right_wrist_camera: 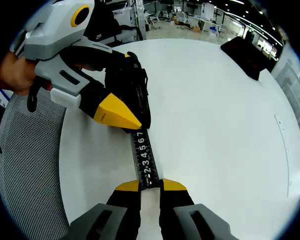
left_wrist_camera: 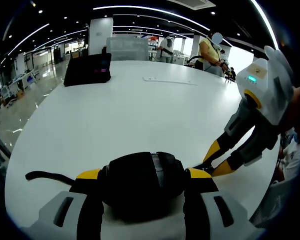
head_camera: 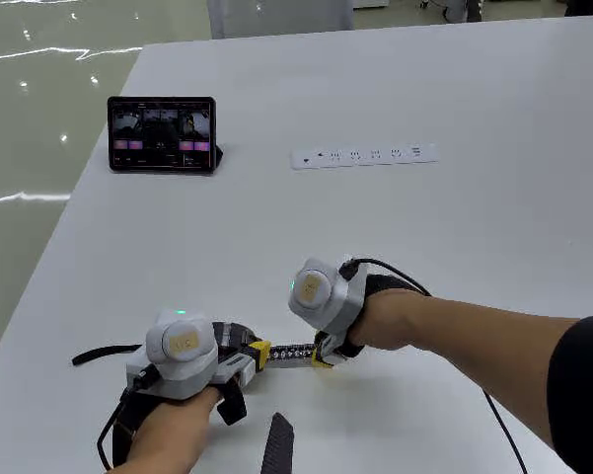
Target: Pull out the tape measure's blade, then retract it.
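Two grippers on one tool. The left gripper is clamped across the black, rounded plastic tape measure case, yellow jaw tips on either side. The case is low over the near part of the white table; I cannot tell whether it touches. The right gripper is pinched on the end of the narrow black blade with white numerals, jaws nearly together with the tip between them. Only a short run of blade is out, with the first few numerals readable in the right gripper view. The grippers are near each other and the blade runs straight between them.

Judgement: early in the pull. Risks from here:
- The pinch sits at the very tip of a thin, slick strip. As spring load grows, the blade could slip free and snap back.
- The case is rounded, so a pull off the line of its mouth could twist it in the left jaws.
- Lifting or angling the right gripper could kink the blade.
- A thin black strap trails beside the case and could snag.
- On retraction, outright release would whip the blade home. Feeding it back looks safer.
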Tool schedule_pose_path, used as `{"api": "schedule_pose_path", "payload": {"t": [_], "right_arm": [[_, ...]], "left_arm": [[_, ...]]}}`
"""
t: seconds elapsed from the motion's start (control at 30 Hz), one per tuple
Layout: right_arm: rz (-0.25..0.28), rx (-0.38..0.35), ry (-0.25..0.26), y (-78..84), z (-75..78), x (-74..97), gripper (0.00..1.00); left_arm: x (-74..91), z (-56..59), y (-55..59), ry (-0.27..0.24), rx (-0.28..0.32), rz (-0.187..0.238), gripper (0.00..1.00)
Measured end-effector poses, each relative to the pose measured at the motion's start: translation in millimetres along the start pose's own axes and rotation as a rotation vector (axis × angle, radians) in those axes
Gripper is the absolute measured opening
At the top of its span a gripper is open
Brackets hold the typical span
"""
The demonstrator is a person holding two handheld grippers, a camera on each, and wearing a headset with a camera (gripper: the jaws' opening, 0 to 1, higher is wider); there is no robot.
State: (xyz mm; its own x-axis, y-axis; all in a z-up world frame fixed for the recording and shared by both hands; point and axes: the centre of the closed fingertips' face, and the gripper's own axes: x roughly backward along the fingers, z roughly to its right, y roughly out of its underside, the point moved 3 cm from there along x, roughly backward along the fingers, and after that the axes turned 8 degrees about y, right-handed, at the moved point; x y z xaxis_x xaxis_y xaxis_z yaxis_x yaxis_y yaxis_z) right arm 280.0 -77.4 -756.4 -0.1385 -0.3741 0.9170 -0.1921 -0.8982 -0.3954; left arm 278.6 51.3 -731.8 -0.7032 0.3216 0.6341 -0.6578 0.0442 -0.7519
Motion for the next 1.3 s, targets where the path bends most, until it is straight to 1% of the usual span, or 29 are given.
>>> {"api": "schedule_pose_path", "payload": {"t": [0.83,1.3], "right_arm": [[0.026,0.005,-0.001,-10.5,-2.5,-4.2,0.10],[0.061,0.000,-0.007,-15.7,-4.0,-6.3,0.09]], "left_arm": [[0.3,0.2,0.2,0.004,0.007,-0.003,0.61],[0.6,0.0,-0.4,0.007,0.009,-0.006,0.61]]}}
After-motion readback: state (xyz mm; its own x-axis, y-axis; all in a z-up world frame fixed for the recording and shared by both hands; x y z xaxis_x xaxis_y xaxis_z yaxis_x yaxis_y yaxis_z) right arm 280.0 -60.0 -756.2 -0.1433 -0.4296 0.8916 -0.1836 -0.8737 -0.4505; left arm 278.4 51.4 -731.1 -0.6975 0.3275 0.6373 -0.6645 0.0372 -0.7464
